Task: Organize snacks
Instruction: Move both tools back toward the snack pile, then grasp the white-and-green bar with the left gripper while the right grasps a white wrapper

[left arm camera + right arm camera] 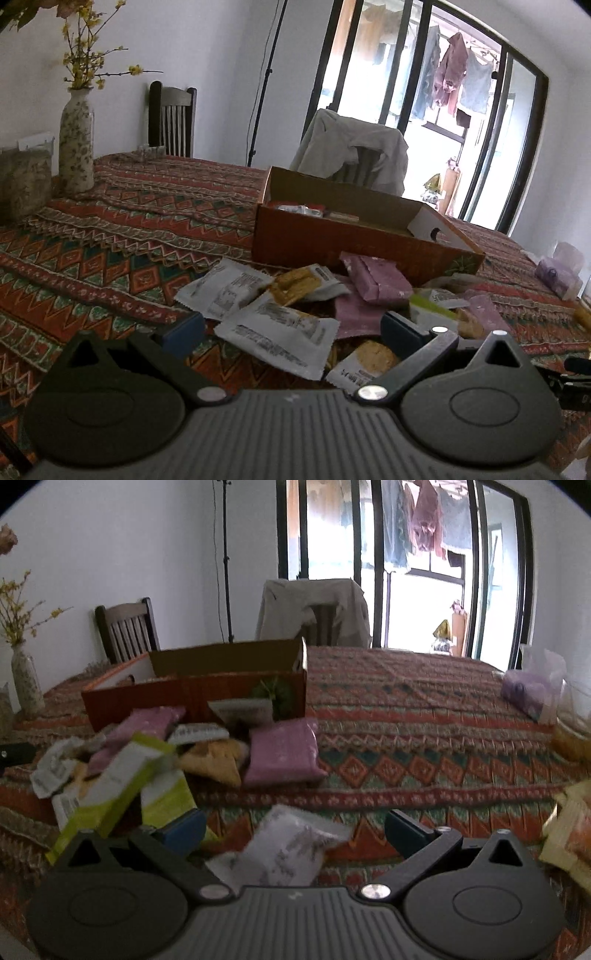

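Note:
A pile of snack packets lies on the patterned tablecloth in front of an orange cardboard box point(332, 240) point(192, 696). In the left wrist view my left gripper point(291, 332) is open over a white packet point(280, 334), with cracker packs point(295, 286) and pink packets point(376, 280) beyond. The box holds a few packets point(303, 209). In the right wrist view my right gripper point(295, 827) is open around a white packet point(288, 845) lying loose between its fingers. A green-and-white carton point(122, 779), a pink packet point(282, 753) and a yellow cracker pack point(214, 760) lie further on.
A flowered vase point(76, 144) point(26, 685) stands at the table's left. Two chairs point(171, 118) point(354, 155) stand behind the table, one draped with a jacket. A purple tissue pack point(524, 694) and yellow packets point(569, 834) sit at the right edge. A tripod pole point(225, 561) stands by the wall.

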